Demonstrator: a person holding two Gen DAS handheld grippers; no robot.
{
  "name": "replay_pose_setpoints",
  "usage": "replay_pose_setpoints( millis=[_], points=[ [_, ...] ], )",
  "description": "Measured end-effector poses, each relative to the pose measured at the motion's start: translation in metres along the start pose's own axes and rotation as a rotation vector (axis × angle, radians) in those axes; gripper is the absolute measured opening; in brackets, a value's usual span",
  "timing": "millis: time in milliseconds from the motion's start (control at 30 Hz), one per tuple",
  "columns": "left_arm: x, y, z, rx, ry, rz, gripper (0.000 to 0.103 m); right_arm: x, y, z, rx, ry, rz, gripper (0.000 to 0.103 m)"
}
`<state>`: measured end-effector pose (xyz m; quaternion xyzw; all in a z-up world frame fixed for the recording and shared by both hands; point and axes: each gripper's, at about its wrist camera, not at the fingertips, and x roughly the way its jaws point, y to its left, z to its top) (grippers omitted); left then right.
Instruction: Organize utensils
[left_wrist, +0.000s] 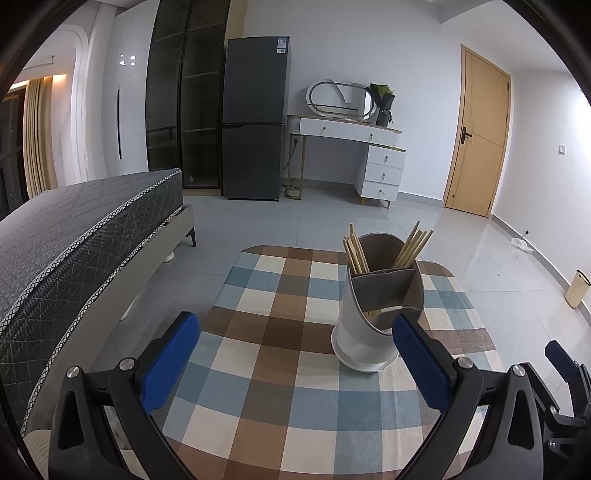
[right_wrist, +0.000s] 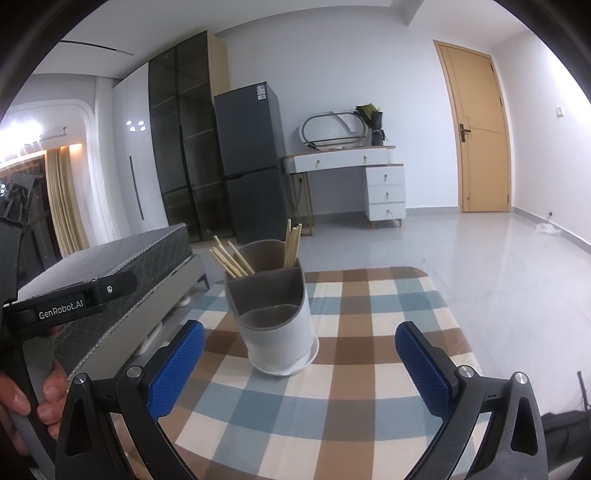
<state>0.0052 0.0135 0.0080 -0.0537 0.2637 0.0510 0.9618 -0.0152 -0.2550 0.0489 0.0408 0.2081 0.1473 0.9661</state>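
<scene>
while both claws hang wide apart and empty, the left gripper (left_wrist: 295, 354) and right gripper (right_wrist: 300, 363) face a white plastic utensil holder with grey divided insert (right_wrist: 275, 314) standing upright on the checked brown-blue-cream tablecloth (right_wrist: 369, 387). pale wooden chopsticks (right_wrist: 258, 254) lean in its two back compartments; the front compartment's contents unclear.

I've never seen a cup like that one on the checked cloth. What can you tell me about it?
The utensil holder is a white, plastic-looking cylinder with a grey-brown lining, standing upright on a white drip saucer on the checked tablecloth. Its rim slopes from a tall back to a low front, and walls split it into compartments. Wooden chopsticks lean in two back compartments; the front one looks empty. Neither gripper touches it.
</scene>
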Motion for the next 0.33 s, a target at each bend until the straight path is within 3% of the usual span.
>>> replay_pose_setpoints(
  millis=[333],
  points=[
    [0.0011,0.0016,0.0005,-0.009,0.020,0.012,0.102,0.0013,0.0005,-0.0008,-0.004,0.010,-0.004,0.103]
  ],
)
